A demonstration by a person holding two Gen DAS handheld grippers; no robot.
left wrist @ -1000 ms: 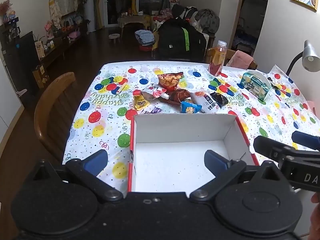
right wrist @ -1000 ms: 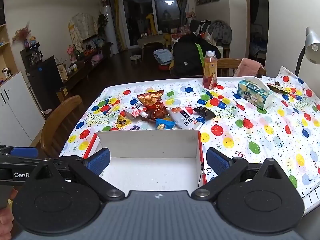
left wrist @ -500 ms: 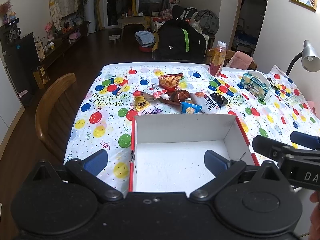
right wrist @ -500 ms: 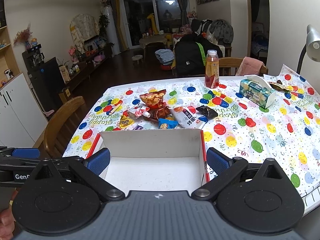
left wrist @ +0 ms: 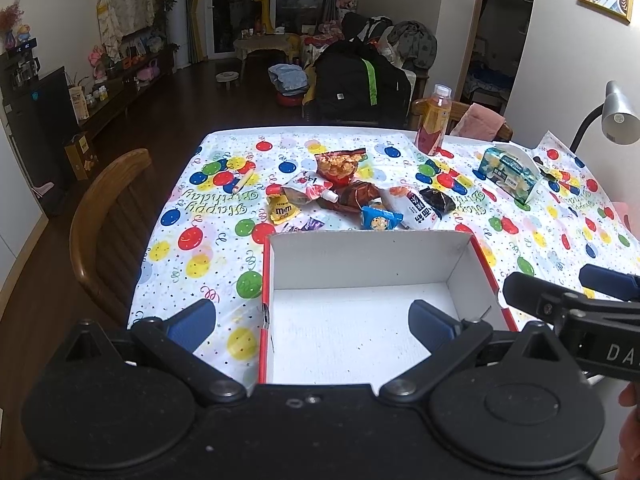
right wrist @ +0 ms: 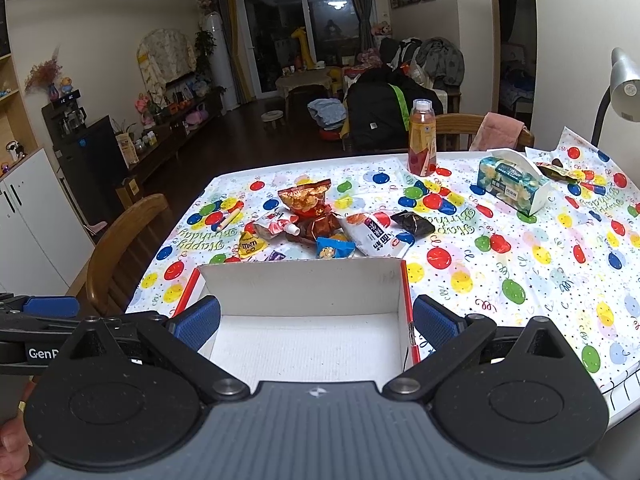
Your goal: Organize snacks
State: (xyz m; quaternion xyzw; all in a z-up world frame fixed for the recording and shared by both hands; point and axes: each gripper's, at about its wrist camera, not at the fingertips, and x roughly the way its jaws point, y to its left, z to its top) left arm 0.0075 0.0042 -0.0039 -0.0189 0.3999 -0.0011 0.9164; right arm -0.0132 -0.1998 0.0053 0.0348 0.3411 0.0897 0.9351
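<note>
On the counter (left wrist: 224, 240) we see a white box (left wrist: 360, 264) with red sides, and nothing is in it.

Behind the box sits our pile of snacks (right wrist: 320, 224): a yellow candy bag (left wrist: 282, 210), a blue cookie pack (left wrist: 378, 218) and a bag of chips (right wrist: 306, 198). We hold the left tool (left wrist: 312, 320) and the right tool (right wrist: 316, 320) above the near end of the box, both spread wide and gripping nothing.

A juice bottle (right wrist: 421, 138) and tissue box (right wrist: 512, 181) stand at the far side of the balloon-print tabletop (right wrist: 520, 264), a wooden chair (left wrist: 108, 232) alongside.
</note>
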